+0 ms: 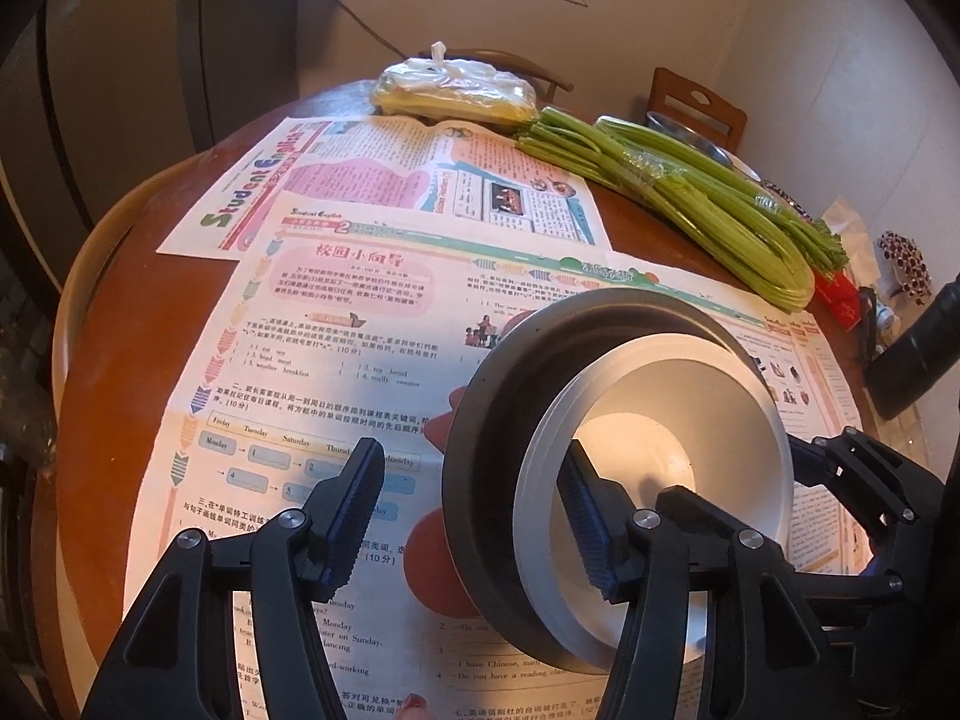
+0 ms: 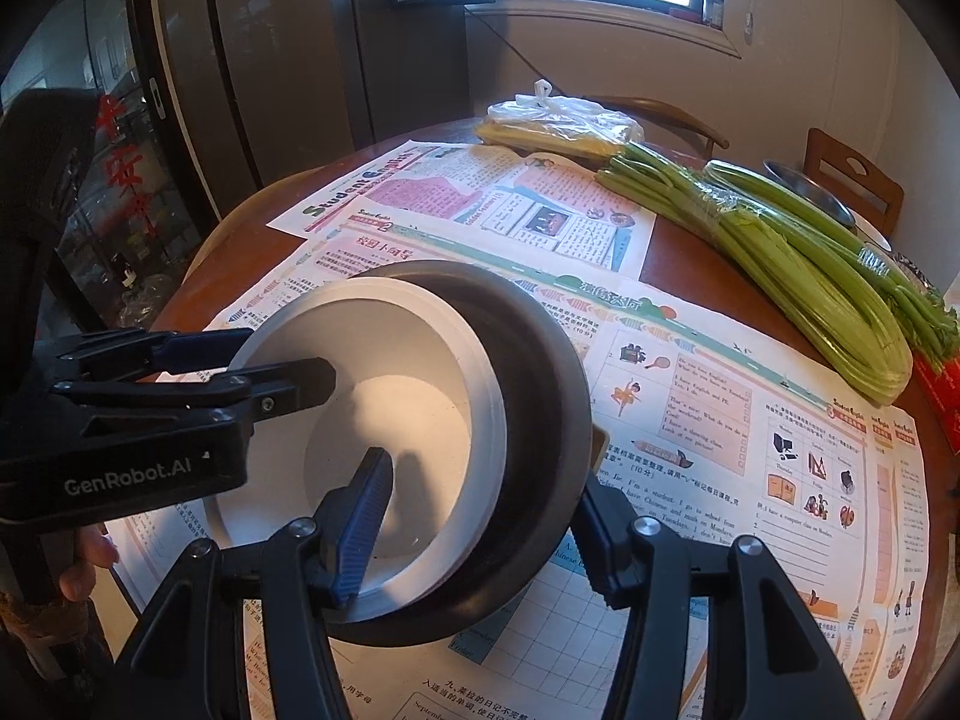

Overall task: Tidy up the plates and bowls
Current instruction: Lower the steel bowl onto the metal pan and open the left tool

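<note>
A white bowl (image 1: 660, 396) (image 2: 372, 408) sits nested inside a dark grey bowl (image 1: 480, 420) (image 2: 540, 372). Both are tilted, their mouths turned toward the cameras, above the newspaper-covered table. My right gripper (image 2: 480, 474) (image 1: 798, 462) is shut on their rims, one finger inside the white bowl and the other outside the dark one. My left gripper (image 1: 474, 462) (image 2: 282, 360) is open on the opposite side. Its right finger is inside the white bowl, and its left finger (image 1: 360, 480) hangs over the paper, apart from the dark bowl.
Newspapers (image 1: 336, 330) cover most of the round wooden table (image 1: 120, 330). Bundled celery (image 1: 708, 204) and a plastic bag of yellow food (image 1: 456, 90) lie at the back. A metal bowl (image 1: 690, 132) and chairs (image 1: 696, 102) stand far right. A hand (image 2: 90, 564) grips the left tool.
</note>
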